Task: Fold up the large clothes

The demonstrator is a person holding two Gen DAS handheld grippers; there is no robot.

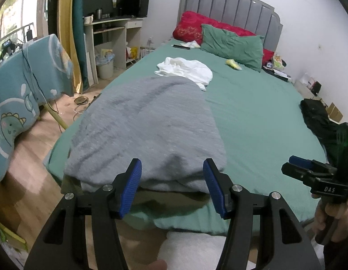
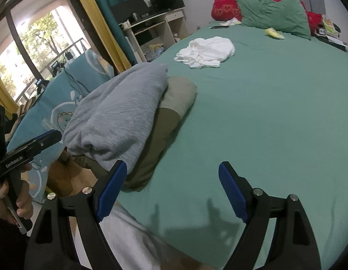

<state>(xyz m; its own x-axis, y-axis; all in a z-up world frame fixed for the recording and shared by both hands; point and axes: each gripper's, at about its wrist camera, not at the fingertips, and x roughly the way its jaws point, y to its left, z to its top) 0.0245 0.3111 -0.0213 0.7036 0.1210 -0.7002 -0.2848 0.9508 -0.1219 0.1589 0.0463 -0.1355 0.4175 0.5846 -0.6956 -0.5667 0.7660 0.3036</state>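
Note:
A folded grey garment (image 1: 147, 130) lies on an olive garment (image 1: 165, 196) at the near left corner of the green bed (image 1: 259, 121). In the right wrist view the grey garment (image 2: 120, 112) covers most of the olive garment (image 2: 171, 108). My left gripper (image 1: 172, 186) is open and empty, just in front of the grey garment's near edge. My right gripper (image 2: 171, 189) is open and empty above bare sheet, to the right of the pile; it also shows in the left wrist view (image 1: 308, 171). A crumpled white garment (image 1: 185, 69) lies mid-bed.
Green pillow (image 1: 232, 45) and red pillow (image 1: 192, 27) lie by the grey headboard. A black garment (image 1: 317, 117) hangs at the bed's right edge. A dinosaur-print blanket (image 1: 21, 85), a desk (image 1: 115, 29) and a bin (image 1: 105, 65) stand left of the bed.

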